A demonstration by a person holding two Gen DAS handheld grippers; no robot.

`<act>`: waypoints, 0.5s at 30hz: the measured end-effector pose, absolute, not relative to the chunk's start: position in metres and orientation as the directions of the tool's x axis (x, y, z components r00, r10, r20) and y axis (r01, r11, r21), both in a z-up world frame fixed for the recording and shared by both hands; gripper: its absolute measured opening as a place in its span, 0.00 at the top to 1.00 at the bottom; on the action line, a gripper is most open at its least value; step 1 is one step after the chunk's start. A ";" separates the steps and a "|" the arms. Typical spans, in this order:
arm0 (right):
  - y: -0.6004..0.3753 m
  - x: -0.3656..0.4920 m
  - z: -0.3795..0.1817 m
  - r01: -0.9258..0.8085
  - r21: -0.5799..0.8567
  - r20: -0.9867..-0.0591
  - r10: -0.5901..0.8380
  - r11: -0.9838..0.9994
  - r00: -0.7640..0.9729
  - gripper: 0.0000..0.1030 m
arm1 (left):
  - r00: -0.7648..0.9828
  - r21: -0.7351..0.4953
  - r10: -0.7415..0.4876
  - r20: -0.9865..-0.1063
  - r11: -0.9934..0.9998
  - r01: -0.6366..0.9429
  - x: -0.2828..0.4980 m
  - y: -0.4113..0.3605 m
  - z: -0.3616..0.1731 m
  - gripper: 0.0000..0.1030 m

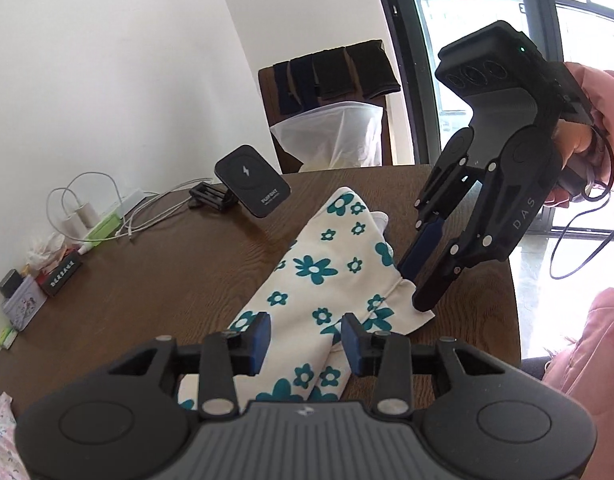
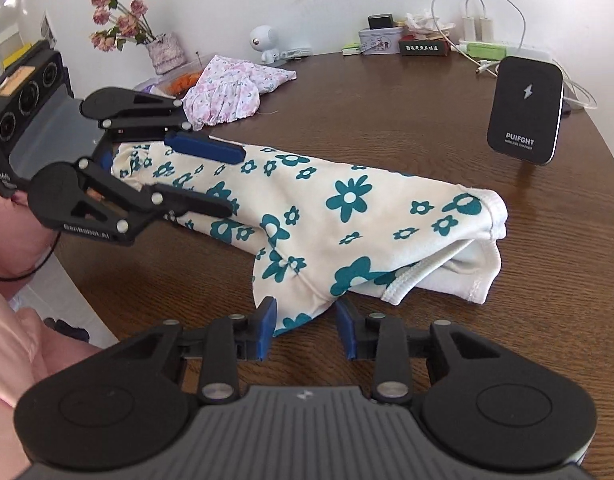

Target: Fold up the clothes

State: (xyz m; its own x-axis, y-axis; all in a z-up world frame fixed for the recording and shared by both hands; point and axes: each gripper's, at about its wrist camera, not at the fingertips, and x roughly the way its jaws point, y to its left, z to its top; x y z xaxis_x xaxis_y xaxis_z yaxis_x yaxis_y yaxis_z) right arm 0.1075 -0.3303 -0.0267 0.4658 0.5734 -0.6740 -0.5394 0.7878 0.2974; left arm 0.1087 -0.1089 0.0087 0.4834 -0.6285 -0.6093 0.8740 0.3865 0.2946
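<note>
A cream garment with teal flowers (image 1: pixel 315 268) lies folded in a long strip on the brown wooden table (image 1: pixel 155 264). My left gripper (image 1: pixel 306 338) is open low over the strip's near end, and cloth shows between its blue pads. In the right wrist view the left gripper (image 2: pixel 237 182) straddles the far-left end of the garment (image 2: pixel 347 208). My right gripper (image 2: pixel 307 328) is open at the garment's near edge, with a flap of cloth lying between its fingers. From the left wrist view, the right gripper (image 1: pixel 411 288) points down at that edge, held by a hand in a pink sleeve.
A black wireless charger stand (image 2: pixel 525 110) stands beyond the garment. White cables, plugs and small boxes (image 1: pixel 87 216) line the wall side. A crumpled pink floral garment (image 2: pixel 231 84), a flower vase (image 2: pixel 165 52) and a white figurine sit at the back. A chair (image 1: pixel 331 80) holds dark clothes.
</note>
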 end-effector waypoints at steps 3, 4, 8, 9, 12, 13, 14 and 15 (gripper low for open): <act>-0.330 0.109 -0.027 -0.549 0.299 -0.660 0.585 0.780 0.471 0.92 | 0.451 0.290 -0.639 -0.623 0.346 0.892 0.109 -0.121 0.005 0.64; -0.328 0.106 -0.025 -0.569 0.267 -0.656 0.580 0.777 0.484 0.98 | 0.444 0.293 -0.641 -0.626 0.335 0.896 0.109 -0.124 0.005 0.64; -0.319 0.089 -0.006 -0.635 0.075 -0.576 0.553 0.769 0.602 0.98 | 0.420 0.320 -0.638 -0.645 0.273 0.907 0.108 -0.138 0.003 0.64; -0.318 0.086 -0.002 -0.639 0.024 -0.554 0.543 0.768 0.632 0.98 | 0.422 0.331 -0.634 -0.648 0.265 0.906 0.108 -0.142 0.002 0.64; -0.314 0.078 0.002 -0.660 -0.131 -0.505 0.523 0.740 0.687 0.98 | 0.437 0.344 -0.625 -0.647 0.272 0.899 0.114 -0.151 0.000 0.64; -0.311 0.075 0.001 -0.667 -0.182 -0.499 0.517 0.722 0.696 0.98 | 0.442 0.349 -0.622 -0.646 0.275 0.896 0.116 -0.154 -0.001 0.64; -0.308 0.073 -0.001 -0.669 -0.241 -0.496 0.503 0.703 0.708 0.98 | 0.447 0.353 -0.619 -0.646 0.277 0.894 0.119 -0.158 -0.001 0.64; -0.305 0.070 -0.004 -0.669 -0.295 -0.492 0.491 0.683 0.719 0.98 | 0.452 0.358 -0.616 -0.645 0.279 0.891 0.121 -0.161 -0.002 0.64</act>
State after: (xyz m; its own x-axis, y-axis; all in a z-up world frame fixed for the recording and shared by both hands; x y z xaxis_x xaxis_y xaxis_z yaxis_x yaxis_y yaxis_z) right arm 0.0701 -0.3053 -0.0036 0.7187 0.4914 -0.4919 -0.6685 0.6828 -0.2946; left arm 0.1207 -0.1608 -0.0019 0.4522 -0.6160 -0.6451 0.8910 0.2794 0.3578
